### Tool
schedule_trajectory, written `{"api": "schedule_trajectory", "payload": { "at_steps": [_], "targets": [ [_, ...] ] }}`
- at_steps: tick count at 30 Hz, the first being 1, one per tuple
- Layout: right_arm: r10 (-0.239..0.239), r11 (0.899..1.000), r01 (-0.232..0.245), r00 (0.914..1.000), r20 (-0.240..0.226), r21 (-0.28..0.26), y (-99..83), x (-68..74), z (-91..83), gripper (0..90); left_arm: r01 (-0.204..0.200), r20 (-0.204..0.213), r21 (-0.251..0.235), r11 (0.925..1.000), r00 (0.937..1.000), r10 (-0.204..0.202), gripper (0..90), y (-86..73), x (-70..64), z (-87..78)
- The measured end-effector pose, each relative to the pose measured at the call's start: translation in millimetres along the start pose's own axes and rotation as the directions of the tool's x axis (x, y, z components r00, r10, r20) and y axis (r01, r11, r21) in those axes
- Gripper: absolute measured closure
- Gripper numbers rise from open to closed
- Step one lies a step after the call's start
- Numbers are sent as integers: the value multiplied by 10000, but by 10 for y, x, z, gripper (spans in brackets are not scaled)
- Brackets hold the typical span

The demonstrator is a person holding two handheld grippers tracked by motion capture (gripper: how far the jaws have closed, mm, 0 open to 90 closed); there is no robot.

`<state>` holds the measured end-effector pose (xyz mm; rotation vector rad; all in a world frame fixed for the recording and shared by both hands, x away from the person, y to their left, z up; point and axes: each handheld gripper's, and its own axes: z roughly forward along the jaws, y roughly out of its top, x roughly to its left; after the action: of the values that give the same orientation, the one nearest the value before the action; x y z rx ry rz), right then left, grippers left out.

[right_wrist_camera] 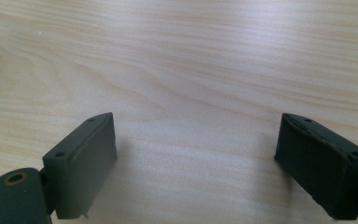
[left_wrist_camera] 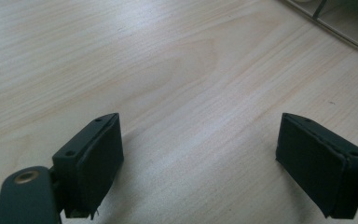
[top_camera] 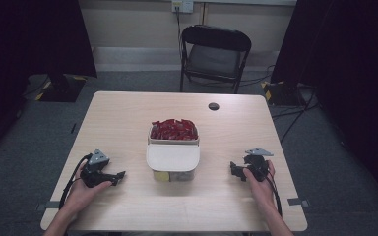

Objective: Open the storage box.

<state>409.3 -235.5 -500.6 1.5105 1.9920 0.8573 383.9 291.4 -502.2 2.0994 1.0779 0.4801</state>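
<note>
Pale wood table (top_camera: 128,118) lies bare between both pairs of wide-spread jaws. Left gripper (top_camera: 119,175) and right gripper (top_camera: 233,168) rest near the front edge, well apart, with the tub (top_camera: 173,157) of red packets (top_camera: 174,129) midway between them.

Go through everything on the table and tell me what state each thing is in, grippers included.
Left gripper: open, jaws wide apart, holding nothing.
Right gripper: open, holding nothing.
Clear plastic container: upright, partly covered.
White lid: lying over the container's near part.
Red packets: heaped in the uncovered far part.
</note>
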Motion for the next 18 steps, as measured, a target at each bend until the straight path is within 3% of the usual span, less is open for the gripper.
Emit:
{"api": "schedule_trajectory", "payload": {
  "at_steps": [14, 18],
  "targets": [
    [137, 9998, -137, 9999, 73, 113, 0, 3, -19, 125, 2, 1, -3, 10000, 10000, -2, 143, 0, 0, 0],
    [464, 9988, -462, 9989, -99, 172, 14, -18, -44, 144, -3, 3, 37, 10000, 10000, 3, 142, 2, 2, -1]
  ]
}}
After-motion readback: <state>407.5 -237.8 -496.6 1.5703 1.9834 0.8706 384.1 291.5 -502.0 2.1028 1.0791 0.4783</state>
